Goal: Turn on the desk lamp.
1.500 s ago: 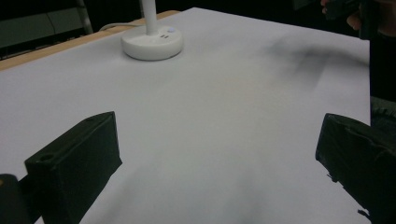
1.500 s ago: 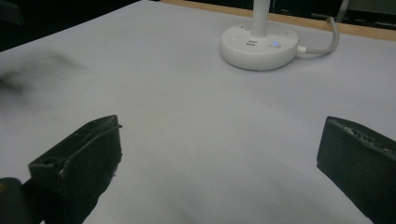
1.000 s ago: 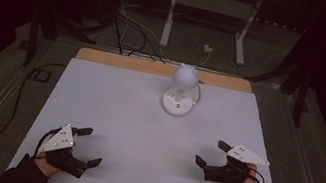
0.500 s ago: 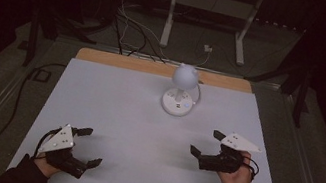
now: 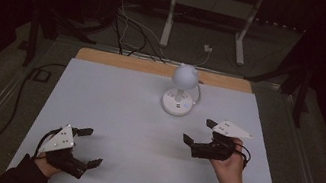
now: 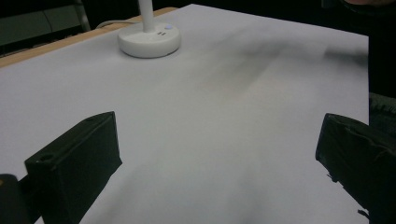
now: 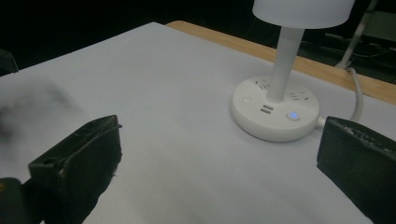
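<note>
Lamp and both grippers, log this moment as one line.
lamp: upright, far centre of table | left gripper: open, near edge | right gripper: open, facing lamp

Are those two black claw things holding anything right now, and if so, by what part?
Nothing is held. The left gripper and the right gripper both have their jaws spread open over the bare table, and the lamp stands untouched.

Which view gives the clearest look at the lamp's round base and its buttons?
The right gripper view: the lamp base sits close, showing sockets, USB ports and a lit blue button. The left gripper view shows it farther off at the top edge; the high view shows the whole lamp, small.
</note>
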`<state>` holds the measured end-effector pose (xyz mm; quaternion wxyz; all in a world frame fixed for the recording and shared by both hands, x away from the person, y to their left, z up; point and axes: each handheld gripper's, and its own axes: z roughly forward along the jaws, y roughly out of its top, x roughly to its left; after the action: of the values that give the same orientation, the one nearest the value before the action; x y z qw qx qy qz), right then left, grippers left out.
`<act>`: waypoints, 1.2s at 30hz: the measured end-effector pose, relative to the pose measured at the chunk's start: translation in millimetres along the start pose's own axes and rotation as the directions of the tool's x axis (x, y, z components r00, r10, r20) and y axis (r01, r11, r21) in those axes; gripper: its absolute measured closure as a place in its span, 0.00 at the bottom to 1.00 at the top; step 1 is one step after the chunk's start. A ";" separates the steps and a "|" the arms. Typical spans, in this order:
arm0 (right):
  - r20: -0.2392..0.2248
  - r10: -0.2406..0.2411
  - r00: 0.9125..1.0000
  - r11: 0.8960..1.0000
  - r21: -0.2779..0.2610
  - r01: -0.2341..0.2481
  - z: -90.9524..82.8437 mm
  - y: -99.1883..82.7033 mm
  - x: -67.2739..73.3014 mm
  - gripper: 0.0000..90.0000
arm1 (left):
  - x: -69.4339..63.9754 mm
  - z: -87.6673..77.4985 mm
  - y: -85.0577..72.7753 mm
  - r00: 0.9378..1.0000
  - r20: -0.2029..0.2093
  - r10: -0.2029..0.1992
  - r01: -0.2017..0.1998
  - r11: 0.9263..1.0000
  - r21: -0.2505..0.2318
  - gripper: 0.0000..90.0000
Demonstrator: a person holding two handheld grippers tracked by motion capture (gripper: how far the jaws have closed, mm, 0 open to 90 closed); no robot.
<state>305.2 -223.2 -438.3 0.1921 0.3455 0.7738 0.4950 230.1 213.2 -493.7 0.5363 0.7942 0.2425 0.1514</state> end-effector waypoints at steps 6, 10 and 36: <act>-0.025 -0.004 1.000 1.000 0.009 0.004 12.5 6.3 2.1 0.00 | -0.3 0.1 0.1 1.000 0.002 0.003 -0.003 1.000 0.000 0.00; -0.030 -0.011 0.999 1.000 0.003 0.011 20.5 10.2 2.3 0.00 | -0.7 0.2 0.2 1.000 0.002 0.003 -0.003 1.000 -0.001 0.00; 0.024 0.060 0.998 0.998 -0.034 -0.059 72.5 39.0 3.0 0.00 | -0.9 0.0 0.5 1.000 0.009 0.003 -0.003 1.000 -0.003 0.00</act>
<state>362.9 -164.6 -434.7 0.1927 0.3712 0.7524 0.5089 229.5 212.5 -493.3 0.5382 0.7945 0.2385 0.1490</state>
